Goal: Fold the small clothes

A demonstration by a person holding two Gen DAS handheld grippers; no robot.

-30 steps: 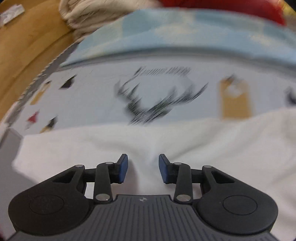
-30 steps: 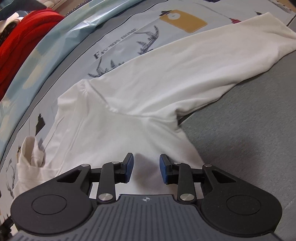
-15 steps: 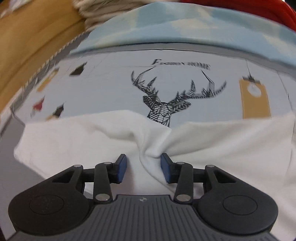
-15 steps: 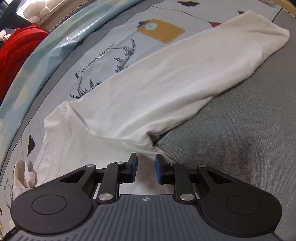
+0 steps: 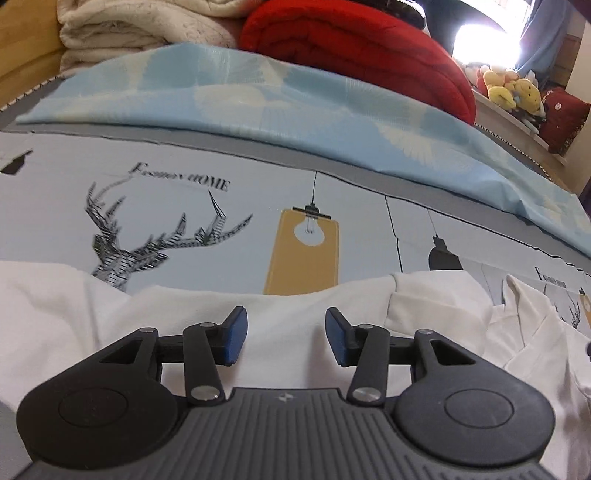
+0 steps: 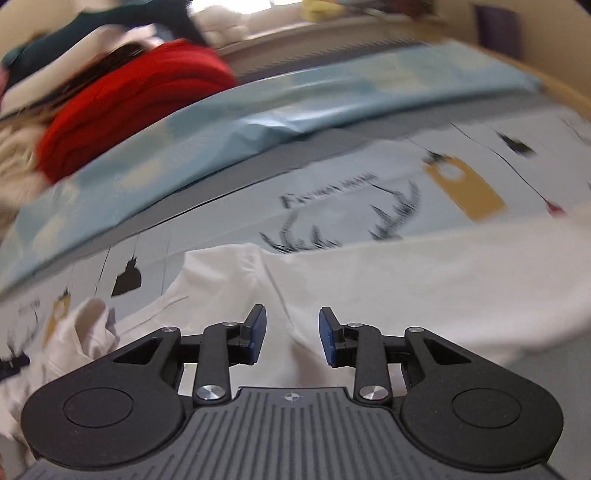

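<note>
A white long-sleeved shirt [image 5: 295, 314] lies spread on the printed bed sheet [image 5: 184, 192]. My left gripper [image 5: 283, 338] is open and empty, low over the white cloth. In the right wrist view the shirt [image 6: 406, 280] lies flat with a seam running under my right gripper [image 6: 291, 334], which is open with its blue pads apart over the cloth. The shirt's collar end [image 5: 524, 314] bunches at the right of the left wrist view and shows as a crumpled lump in the right wrist view [image 6: 88, 325]. The right wrist view is blurred.
A light blue quilt [image 5: 295, 96] lies along the far side of the sheet. Behind it are a folded red blanket [image 5: 362, 48] and cream blankets [image 5: 129, 22]. Plush toys [image 5: 513, 88] sit on a ledge at the far right.
Both grippers have opened wider and let the white cloth lie flat. The left gripper has moved right along the shirt. The right gripper has swung up and left, now facing the quilt.
</note>
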